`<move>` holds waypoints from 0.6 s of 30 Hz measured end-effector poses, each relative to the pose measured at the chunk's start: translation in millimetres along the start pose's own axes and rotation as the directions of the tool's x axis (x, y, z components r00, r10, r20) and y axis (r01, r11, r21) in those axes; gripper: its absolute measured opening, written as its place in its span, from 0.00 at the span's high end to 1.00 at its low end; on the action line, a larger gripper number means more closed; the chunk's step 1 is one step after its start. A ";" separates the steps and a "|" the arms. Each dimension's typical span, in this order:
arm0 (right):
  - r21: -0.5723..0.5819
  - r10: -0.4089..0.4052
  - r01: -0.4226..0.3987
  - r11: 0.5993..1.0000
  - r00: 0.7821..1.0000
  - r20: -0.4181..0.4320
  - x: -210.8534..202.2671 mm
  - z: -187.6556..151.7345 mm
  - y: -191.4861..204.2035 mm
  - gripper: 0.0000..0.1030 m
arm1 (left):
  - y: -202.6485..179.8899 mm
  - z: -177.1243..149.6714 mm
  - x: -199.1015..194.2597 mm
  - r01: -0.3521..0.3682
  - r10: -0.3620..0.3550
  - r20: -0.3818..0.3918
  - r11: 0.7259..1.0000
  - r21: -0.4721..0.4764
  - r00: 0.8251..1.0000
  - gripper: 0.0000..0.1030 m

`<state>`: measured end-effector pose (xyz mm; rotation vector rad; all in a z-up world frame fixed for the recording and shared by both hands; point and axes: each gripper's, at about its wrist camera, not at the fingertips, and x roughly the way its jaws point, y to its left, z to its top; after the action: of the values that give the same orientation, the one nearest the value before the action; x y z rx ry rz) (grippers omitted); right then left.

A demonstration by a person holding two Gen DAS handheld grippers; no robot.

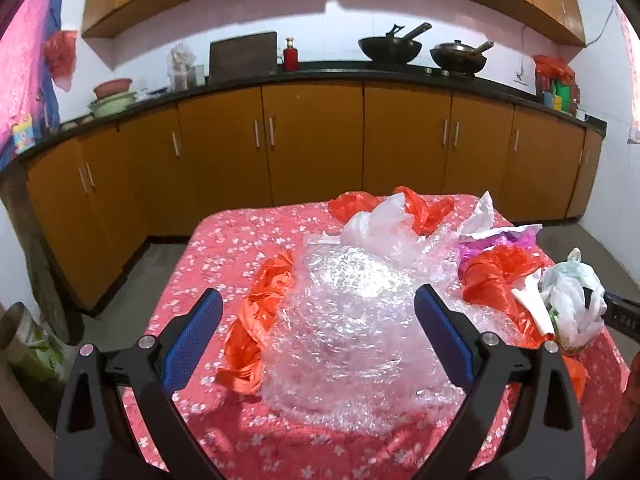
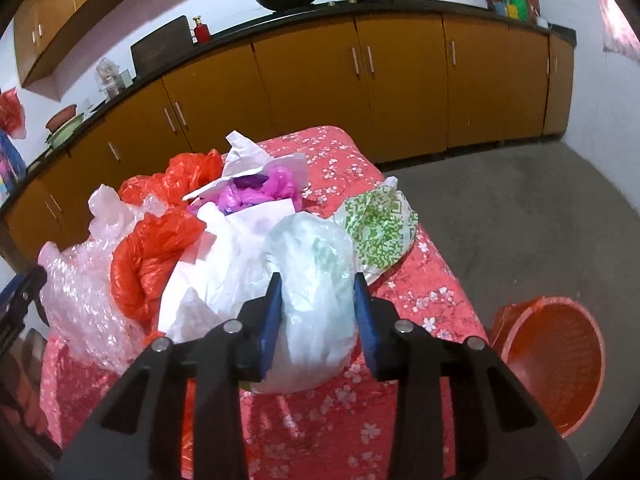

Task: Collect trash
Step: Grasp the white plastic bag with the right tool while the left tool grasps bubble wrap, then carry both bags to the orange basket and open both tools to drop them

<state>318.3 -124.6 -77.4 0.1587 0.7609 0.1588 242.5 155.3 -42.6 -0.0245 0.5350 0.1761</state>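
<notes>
Table [image 1: 240,240], covered in a red floral cloth, carries a loose heap of plastic waste.

Left gripper [image 1: 318,312]: fingers [image 1: 192,340] spread wide and released, nothing between the pads. It hangs over the near edge of the table, above a large sheet of bubble wrap [image 1: 352,312] that lies flat at the centre. An orange bag [image 1: 260,312] lies crumpled along the left edge of the wrap, touching it.

Right gripper [image 2: 318,308]: fingers [image 2: 272,312] clenched on a pale green-white plastic bag [image 2: 312,280], both blue pads pressing its sides. The bag sits at the near right of the heap, its lower end on the cloth.

Just left of the gripped bag lies a white bag [image 2: 224,264], and beyond it a red bag [image 2: 152,256]. A purple bag [image 2: 264,188] sits on white paper [image 2: 248,152] at the far side of the heap. A green-patterned bag [image 2: 376,228] lies just right of the gripped bag, at the table's right edge.

On the floor, right of the table and near, stands an orange basket [image 2: 560,368], lined with red plastic.

Far wall: brown cabinets [image 1: 312,140] under a dark worktop bearing two woks [image 1: 390,48].
</notes>
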 end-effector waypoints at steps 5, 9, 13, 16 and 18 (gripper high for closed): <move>0.010 0.003 -0.003 1.000 1.000 0.003 -1.3 1.0 -1.5 0.69 | 2.3 -1.7 16.6 0.076 -0.077 -0.075 0.997 -0.011 0.994 0.61; 0.004 0.012 -0.012 1.000 1.000 0.010 -7.0 -0.7 -2.5 0.72 | 5.4 -6.3 8.9 0.088 -0.089 -0.075 0.996 -0.015 0.993 0.89; -0.007 0.022 -0.021 1.000 1.000 0.023 -16.4 -2.8 -2.1 0.73 | 11.0 -2.9 -3.5 0.088 -0.090 -0.057 0.995 -0.035 0.994 0.95; -0.033 0.025 -0.023 0.999 0.998 0.054 -30.6 -4.6 0.6 0.73 | 13.8 2.7 -16.6 0.098 -0.100 -0.034 0.994 -0.049 0.994 0.96; -0.046 0.029 -0.026 0.999 0.997 0.075 -39.5 -5.8 1.4 0.73 | 13.0 7.1 -27.2 0.107 -0.108 -0.013 0.993 -0.055 0.994 0.96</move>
<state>286.0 -130.7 -54.7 0.1322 0.6793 0.1945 220.9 164.2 -22.3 -0.1071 0.5429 0.0848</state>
